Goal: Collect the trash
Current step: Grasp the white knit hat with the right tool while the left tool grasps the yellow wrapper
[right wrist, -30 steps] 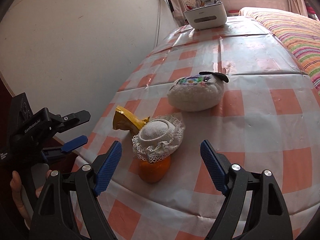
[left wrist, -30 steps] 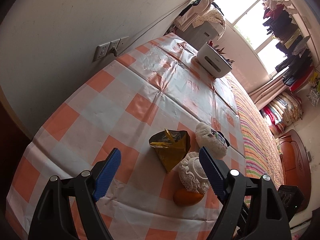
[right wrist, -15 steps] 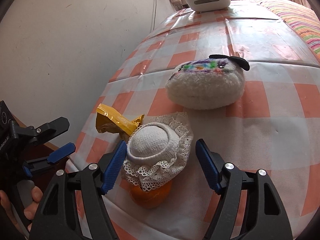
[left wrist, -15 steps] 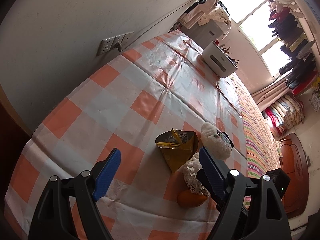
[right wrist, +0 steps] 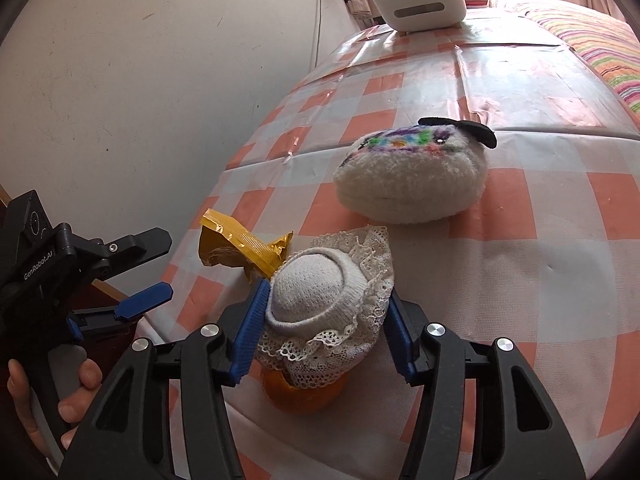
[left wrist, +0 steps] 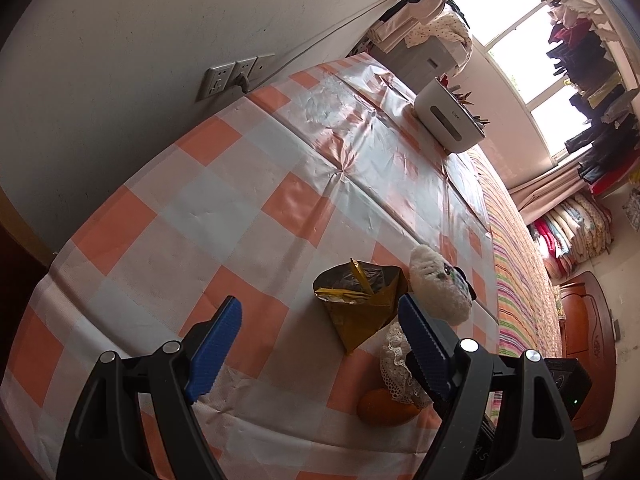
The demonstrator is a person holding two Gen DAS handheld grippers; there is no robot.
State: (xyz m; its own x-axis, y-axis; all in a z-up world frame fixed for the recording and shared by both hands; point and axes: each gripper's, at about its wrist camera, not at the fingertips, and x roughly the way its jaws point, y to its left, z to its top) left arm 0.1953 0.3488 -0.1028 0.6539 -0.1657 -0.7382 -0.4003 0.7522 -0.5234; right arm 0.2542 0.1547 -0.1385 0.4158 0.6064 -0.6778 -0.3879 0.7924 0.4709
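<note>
Left wrist view: the left hand-held gripper (left wrist: 320, 344) hangs open and empty above the desk (left wrist: 224, 216) with its orange-and-white checked cloth. The crumpled gold foil wrapper (left wrist: 360, 304) — the likeliest piece of trash here — lies just ahead of its right pad, touching the small white knitted hat with a lace brim (left wrist: 396, 356). The hat sits on an orange fruit (left wrist: 384, 408) close to the near desk edge, and a fluffy white pouch with coloured stitching (left wrist: 436, 284) lies just beyond the hat. Compared with a second ago this view has barely changed.

Right wrist view: the right hand-held gripper (right wrist: 324, 328) straddles the hat (right wrist: 320, 292), and its blue pads touch the brim on both sides. The jaws have just been closing around the hat; a second ago they stood wide, short of it. The wrapper (right wrist: 240, 244) pokes out just behind the hat, on its left.

The step in hand looks like clearing the hat to reach the trash. Next, I judge, comes a firmer squeeze and a straight lift — the fruit (right wrist: 304, 392) beneath could roll off the edge.
</note>
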